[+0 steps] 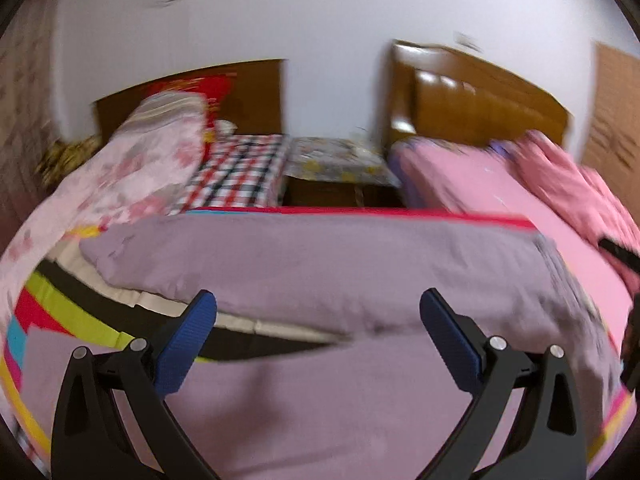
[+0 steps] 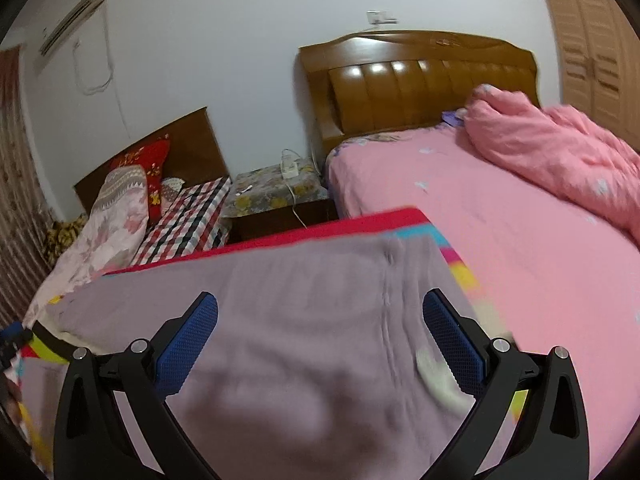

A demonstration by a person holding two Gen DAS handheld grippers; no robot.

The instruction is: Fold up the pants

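Mauve-grey pants [image 1: 320, 264] lie spread on a colourful striped mat [image 1: 60, 312] with a red far edge. In the left wrist view one leg runs across the frame, with more of the fabric below it. My left gripper [image 1: 318, 312] is open and empty, just above the cloth. In the right wrist view the pants [image 2: 312, 320] fill the middle, with a seam running down the right side. My right gripper [image 2: 320, 314] is open and empty over the fabric.
A pink bed [image 2: 500, 220] with a bunched pink quilt [image 2: 560, 152] and wooden headboard [image 2: 420, 80] lies to the right. A nightstand [image 2: 276, 196] stands between it and a smaller bed with a plaid sheet [image 2: 188, 216] on the left.
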